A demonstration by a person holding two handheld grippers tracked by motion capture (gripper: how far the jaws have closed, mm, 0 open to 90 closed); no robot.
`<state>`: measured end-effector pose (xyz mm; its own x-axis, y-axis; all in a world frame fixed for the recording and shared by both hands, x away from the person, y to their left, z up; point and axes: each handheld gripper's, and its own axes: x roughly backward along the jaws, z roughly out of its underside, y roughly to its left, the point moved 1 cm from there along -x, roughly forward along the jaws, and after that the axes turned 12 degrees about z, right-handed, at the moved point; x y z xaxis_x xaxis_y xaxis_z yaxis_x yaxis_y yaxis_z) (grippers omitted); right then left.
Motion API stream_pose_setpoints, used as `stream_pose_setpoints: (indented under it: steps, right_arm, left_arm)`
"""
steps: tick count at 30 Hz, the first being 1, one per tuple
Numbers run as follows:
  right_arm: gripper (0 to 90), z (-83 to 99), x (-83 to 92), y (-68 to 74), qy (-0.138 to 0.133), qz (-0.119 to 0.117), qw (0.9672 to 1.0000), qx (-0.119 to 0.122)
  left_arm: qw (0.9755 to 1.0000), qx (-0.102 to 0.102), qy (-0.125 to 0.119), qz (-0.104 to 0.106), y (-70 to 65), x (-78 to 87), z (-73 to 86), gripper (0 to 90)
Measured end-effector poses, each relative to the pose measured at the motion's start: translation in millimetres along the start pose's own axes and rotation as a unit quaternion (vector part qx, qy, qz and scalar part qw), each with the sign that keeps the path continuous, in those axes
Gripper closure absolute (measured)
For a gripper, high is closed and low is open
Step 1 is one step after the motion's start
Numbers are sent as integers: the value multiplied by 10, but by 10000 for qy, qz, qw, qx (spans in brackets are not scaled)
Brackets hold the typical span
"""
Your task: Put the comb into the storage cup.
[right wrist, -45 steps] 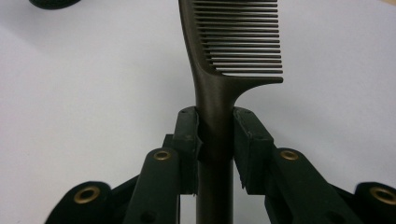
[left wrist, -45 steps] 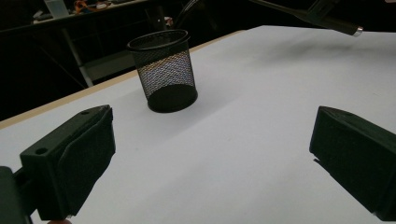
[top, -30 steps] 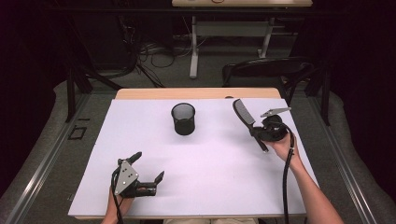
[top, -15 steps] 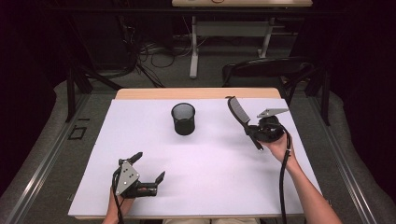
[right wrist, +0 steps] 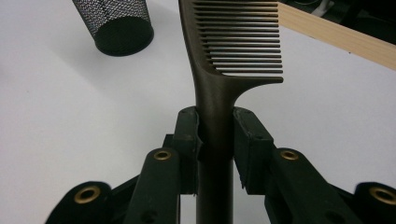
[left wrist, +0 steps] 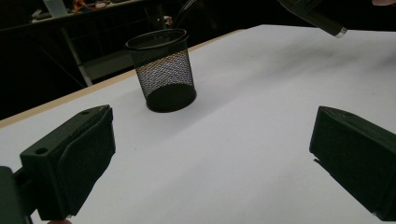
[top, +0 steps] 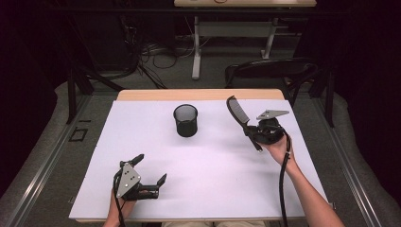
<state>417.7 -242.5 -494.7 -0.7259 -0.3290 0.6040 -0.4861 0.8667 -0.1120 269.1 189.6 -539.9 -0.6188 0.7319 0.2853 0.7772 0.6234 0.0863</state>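
On the near left of the white table (top: 213, 189), the left gripper (top: 147, 169) rests low in the person's hand, its jaws spread wide with nothing between them; in the left gripper view only bare tabletop lies between its two pads (left wrist: 77, 158). Farther back, near the middle of the table, stands the black mesh cup (top: 185, 120), upright and well apart from both grippers. To the right of the cup, the right gripper (top: 250, 134) is held above the table by the person's right hand (top: 279, 147). Its jaws are closed on the handle of a dark comb (top: 238, 115). In the right gripper view the comb (right wrist: 233, 51) runs straight up from between the pads (right wrist: 247, 140), which press on either side of the handle just below where the teeth begin. The toothed end sticks out beyond the fingertips, slanting up and toward the cup without touching it.
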Motion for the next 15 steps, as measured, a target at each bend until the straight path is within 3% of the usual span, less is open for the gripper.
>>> stream_pose_setpoints:
  steps: [15]
  right_arm:
    - [728,-114,43,103,-272,-1,9996,86]
  left_arm:
    - [10000,13,-33,5,-11,10,-3,2]
